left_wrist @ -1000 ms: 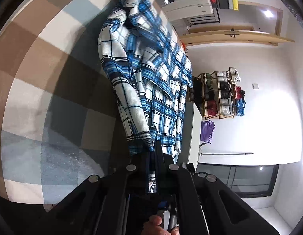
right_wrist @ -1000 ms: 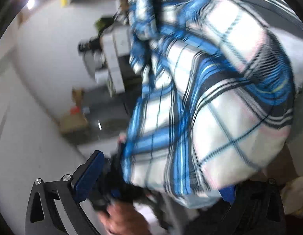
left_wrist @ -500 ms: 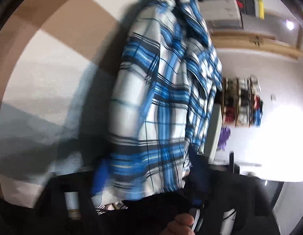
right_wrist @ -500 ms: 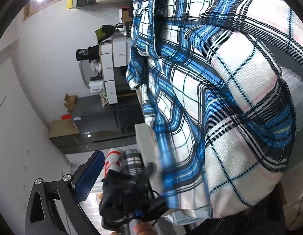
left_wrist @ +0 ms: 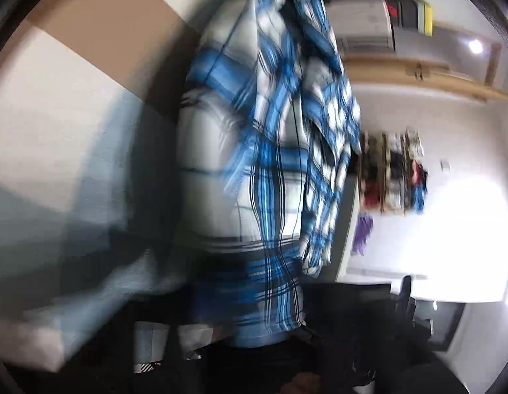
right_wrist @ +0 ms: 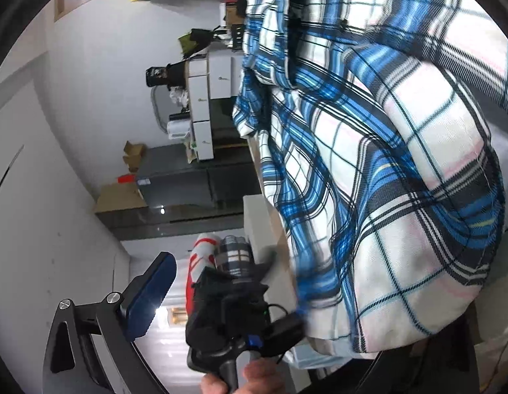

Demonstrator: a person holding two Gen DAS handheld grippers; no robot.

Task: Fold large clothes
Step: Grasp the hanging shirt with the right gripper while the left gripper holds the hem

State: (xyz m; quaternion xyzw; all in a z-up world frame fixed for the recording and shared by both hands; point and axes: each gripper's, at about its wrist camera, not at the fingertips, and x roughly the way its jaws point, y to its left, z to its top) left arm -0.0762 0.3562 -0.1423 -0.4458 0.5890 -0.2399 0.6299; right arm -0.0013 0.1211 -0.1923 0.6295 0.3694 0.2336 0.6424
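Meanwhile, I am clamping my left gripper (left_wrist: pixel 267 331) on the lower hem of the plaid shirt (left_wrist: pixel 270 151), which is hanging lengthwise straight ahead over the checked blanket (left_wrist: pixel 57 105); my right gripper (right_wrist: pixel 287 298) is gaping, cloth draping its right side.

Ahead of the left tongs (left_wrist: pixel 270 315), a brown, white and grey-blue checked cover (left_wrist: pixel 73 115) spreads to their left. To their right stand a blurred wooden rack of coloured items (left_wrist: pixel 395 174) and a purple cloth (left_wrist: pixel 364 229). Left of the right tongs (right_wrist: pixel 270 312) stand a white drawer cabinet (right_wrist: pixel 201 108), a dark grey cupboard (right_wrist: pixel 188 184) and brown cardboard boxes (right_wrist: pixel 122 197).
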